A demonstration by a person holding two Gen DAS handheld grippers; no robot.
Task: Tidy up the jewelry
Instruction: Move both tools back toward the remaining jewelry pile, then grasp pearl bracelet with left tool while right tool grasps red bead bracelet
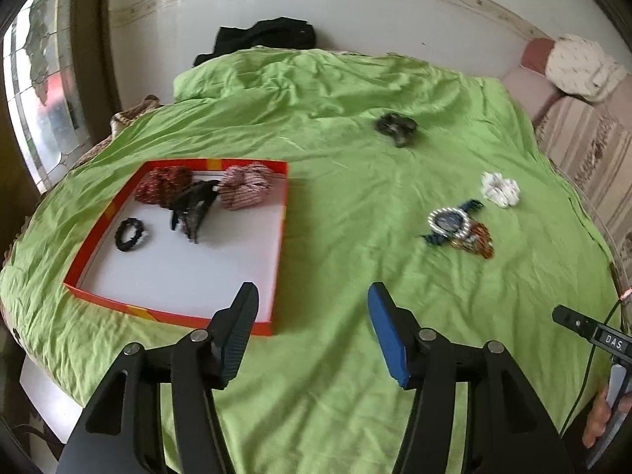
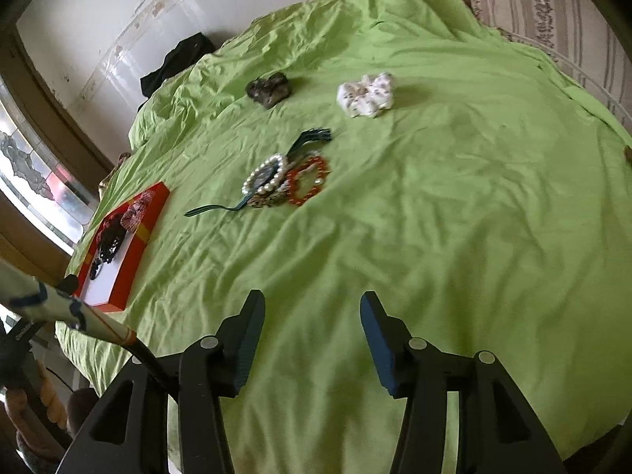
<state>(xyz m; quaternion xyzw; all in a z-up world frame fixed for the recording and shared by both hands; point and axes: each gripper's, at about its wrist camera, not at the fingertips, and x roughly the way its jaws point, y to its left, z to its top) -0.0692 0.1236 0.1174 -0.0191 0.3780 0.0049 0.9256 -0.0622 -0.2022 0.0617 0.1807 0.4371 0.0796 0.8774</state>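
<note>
My left gripper [image 1: 312, 308] hangs over the green sheet [image 1: 335, 375] with its jaws spread wide and nothing between them, just off the near right corner of the red box [image 1: 173, 316]. My right gripper [image 2: 312, 316] is likewise spread and empty, above bare sheet. Inside the box, on its white floor, I see a dark red scrunchie [image 1: 164, 185] and a pink striped scrunchie [image 1: 247, 185] at the far end, a black hair clip [image 1: 193, 207] touching both of them, and a small black hair tie [image 1: 130, 234] lying apart nearer the left wall. Out on the sheet, well to the right of the box, a pearl bracelet [image 2: 264, 175] rests on a dark teal tasselled cord [image 2: 308, 138], with an orange bead bracelet [image 2: 308, 181] touching beside it. Farther off lie a white patterned scrunchie [image 2: 365, 94] and a dark scrunchie [image 2: 268, 89], each on its own. Black cloth [image 1: 264, 37] sits beyond the far edge of the sheet.
</note>
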